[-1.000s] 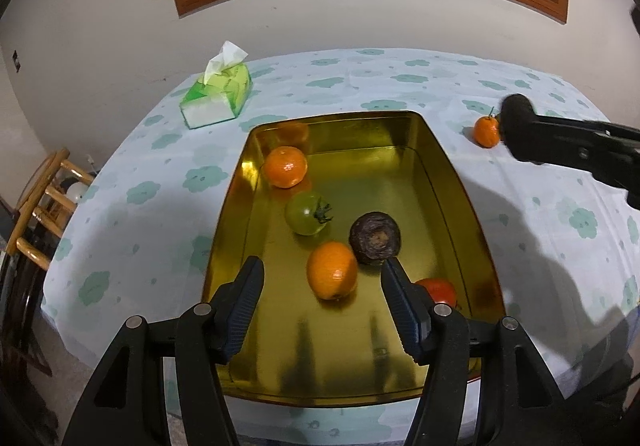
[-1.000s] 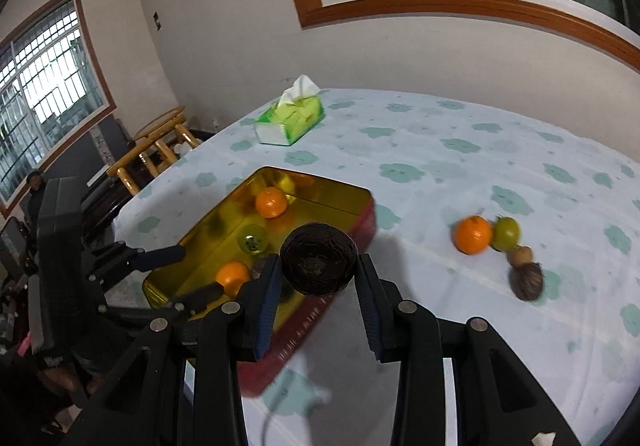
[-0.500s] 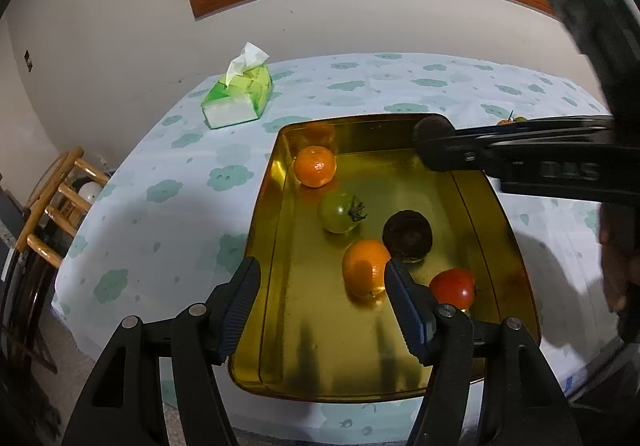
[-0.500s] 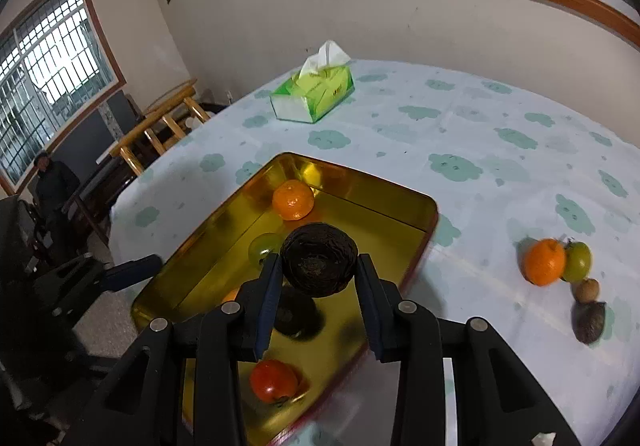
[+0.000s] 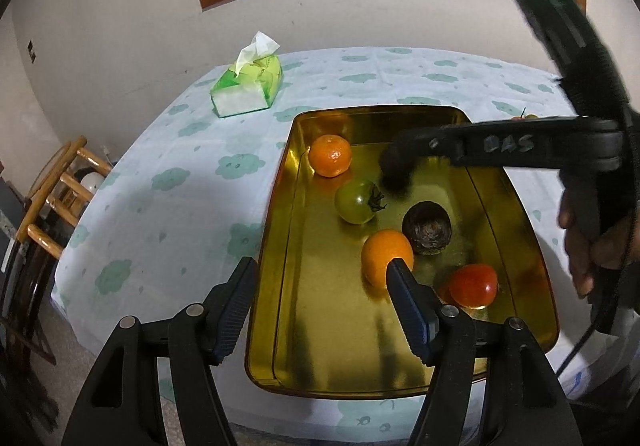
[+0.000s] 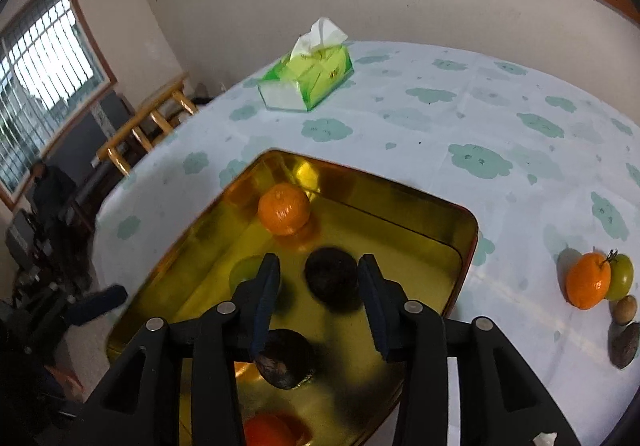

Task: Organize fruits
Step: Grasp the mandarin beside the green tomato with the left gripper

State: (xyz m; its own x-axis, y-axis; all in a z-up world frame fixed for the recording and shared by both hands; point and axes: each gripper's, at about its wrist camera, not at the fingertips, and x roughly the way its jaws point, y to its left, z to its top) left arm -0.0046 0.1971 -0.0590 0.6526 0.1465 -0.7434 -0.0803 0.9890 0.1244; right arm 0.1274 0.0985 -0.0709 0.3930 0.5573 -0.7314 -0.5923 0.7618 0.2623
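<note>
A gold tray (image 5: pixel 280 246) holds two oranges (image 5: pixel 330 161), a green tomato (image 5: pixel 355 202), a dark brown fruit (image 5: pixel 426 228) and a red tomato (image 5: pixel 473 285). My right gripper (image 6: pixel 320 286) hangs over the tray (image 6: pixel 440 214), open. A second dark fruit (image 6: pixel 331 280) sits loose between its fingers, blurred, just above the tray floor or on it. My left gripper (image 5: pixel 320 302) is open and empty at the tray's near left corner. On the cloth to the right lie an orange (image 6: pixel 588 285), a green tomato (image 6: pixel 621 276) and two small brown fruits (image 6: pixel 625 310).
A green tissue box (image 5: pixel 248 91) stands at the table's far left. Wooden chairs (image 5: pixel 52 198) stand off the left edge. A wall with a window rises behind the table.
My right gripper moved over the tray, lowered and opened, letting go of the dark fruit it held. My left gripper drifted a little to the left.
</note>
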